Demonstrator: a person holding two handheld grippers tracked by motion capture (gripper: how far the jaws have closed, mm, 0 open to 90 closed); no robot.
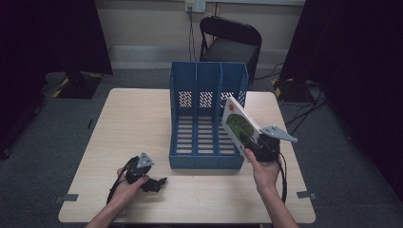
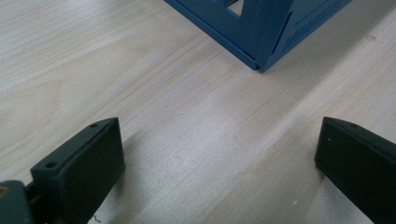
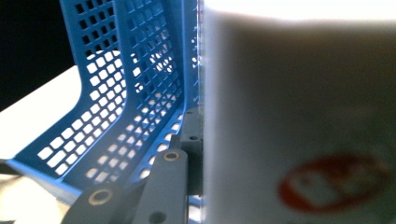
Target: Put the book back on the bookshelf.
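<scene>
Right gripper [image 1: 256, 148] is clamped on the lower end of a thin book [image 1: 240, 124], held off the worktop [image 1: 133, 123] and tilted, its upper corner leaning toward the right wall of the blue file rack [image 1: 207, 118]. The cover is white with a green patch in the middle and a red mark near the top corner. In the right gripper view the cover [image 3: 299, 121] sits very close and blurred, white with a round red emblem low down, the rack's perforated blue walls [image 3: 126, 93] just beside it on the left.

The rack stands mid-worktop toward the far edge, three open slots with slatted floors.

Left gripper [image 1: 151, 183] rests low near the front-left part of the worktop, jaws spread wide with bare wood between them, holding nothing. The rack's front corner [image 2: 261, 46] is near, ahead of it.
</scene>
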